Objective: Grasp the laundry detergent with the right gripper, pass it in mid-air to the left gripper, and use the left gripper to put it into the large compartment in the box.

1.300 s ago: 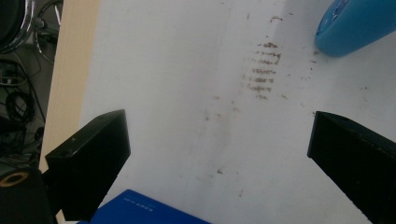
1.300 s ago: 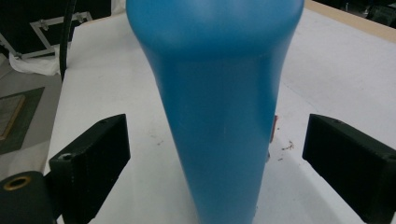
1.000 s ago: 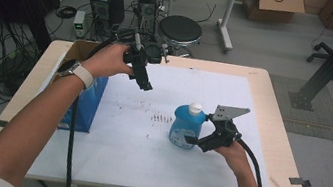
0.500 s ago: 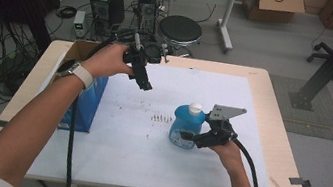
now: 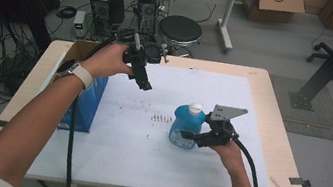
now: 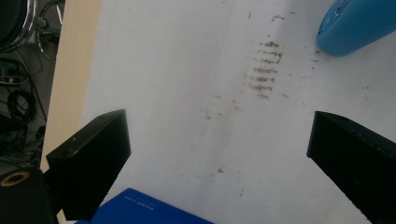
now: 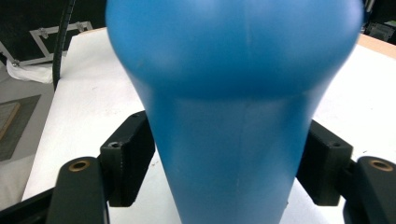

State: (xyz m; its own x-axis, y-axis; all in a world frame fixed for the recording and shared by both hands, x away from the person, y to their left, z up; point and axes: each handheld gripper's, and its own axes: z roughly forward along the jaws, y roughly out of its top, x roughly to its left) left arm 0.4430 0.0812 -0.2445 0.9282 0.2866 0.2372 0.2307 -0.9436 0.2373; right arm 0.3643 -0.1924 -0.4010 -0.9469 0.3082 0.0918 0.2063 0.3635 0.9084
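Note:
A blue bottle with a white cap stands upright on the white mat, right of the middle. My right gripper reaches it from the right. Its jaws have just been closing, and in the right gripper view both pads press the sides of the bottle low on its body. My left gripper is held up over the far left of the mat, pointing down and to the right. In the left gripper view its jaws stand wide apart with nothing between them, and the bottle shows at the top right corner.
A blue box stands at the mat's left edge, under the left forearm. An open cardboard box sits behind it. Dark smudges mark the mat left of the bottle. Bare wooden table borders the mat.
The right gripper's jaws have closed in onto the blue bottle. Neither hand has shifted, and the left gripper looks the same.

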